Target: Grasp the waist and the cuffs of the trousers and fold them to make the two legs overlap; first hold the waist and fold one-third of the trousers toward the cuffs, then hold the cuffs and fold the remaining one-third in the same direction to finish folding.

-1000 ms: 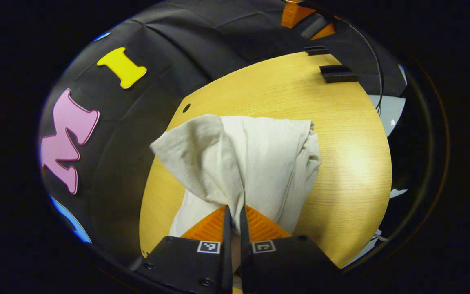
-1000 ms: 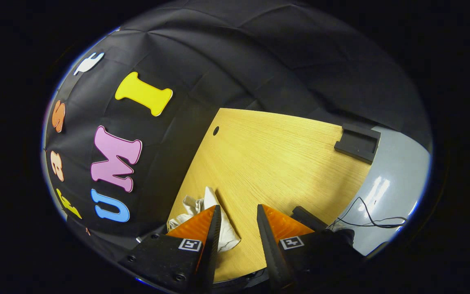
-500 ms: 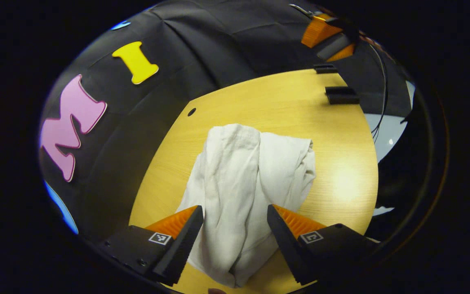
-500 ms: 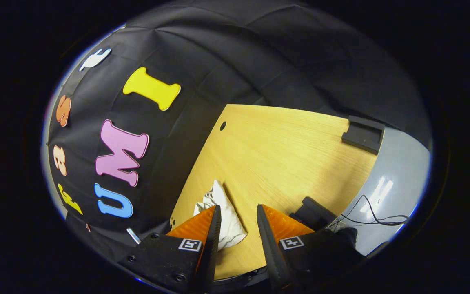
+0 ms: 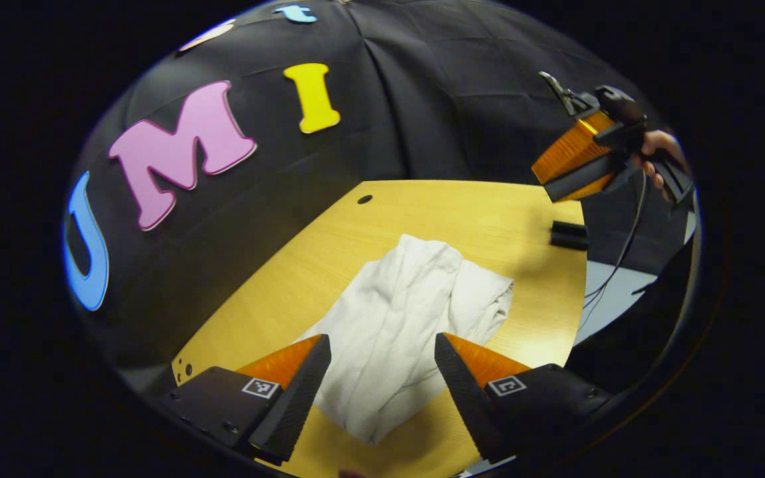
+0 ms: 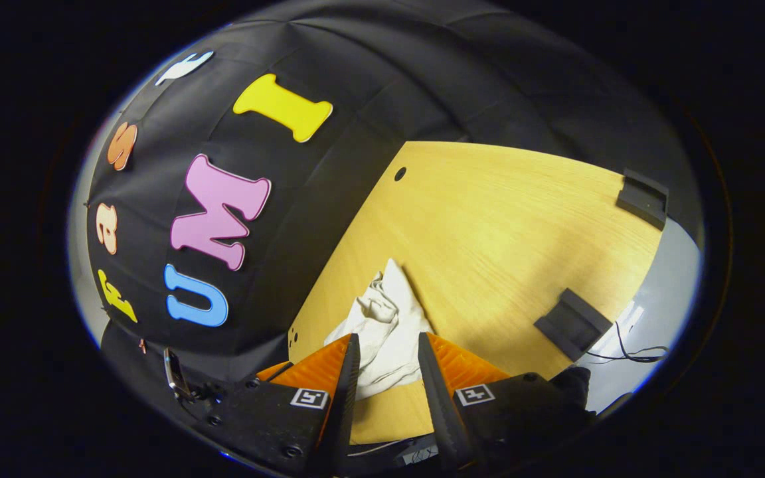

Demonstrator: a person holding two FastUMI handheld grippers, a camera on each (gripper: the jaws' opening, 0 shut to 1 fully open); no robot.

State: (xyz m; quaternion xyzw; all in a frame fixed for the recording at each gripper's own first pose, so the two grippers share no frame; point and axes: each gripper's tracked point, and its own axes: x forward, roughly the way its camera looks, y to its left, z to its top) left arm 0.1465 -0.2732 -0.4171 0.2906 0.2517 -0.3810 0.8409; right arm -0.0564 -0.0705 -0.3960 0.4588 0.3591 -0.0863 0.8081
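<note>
On table (image 5: pixel 329 252), folded trousers (image 5: pixel 402 318) lie lengthwise toward far edge.

Trousers (image 5: pixel 401 318): off-white, soft cloth, folded into a compact bundle lying flat on the wooden table (image 5: pixel 502 206). Surface wrinkled, with lengthwise creases. In the left gripper view one layer overlaps another along the middle (edges do not line up exactly). Far right corner bunched. In the right gripper view the bundle (image 6: pixel 382 325) sits near the table's left edge.
</note>
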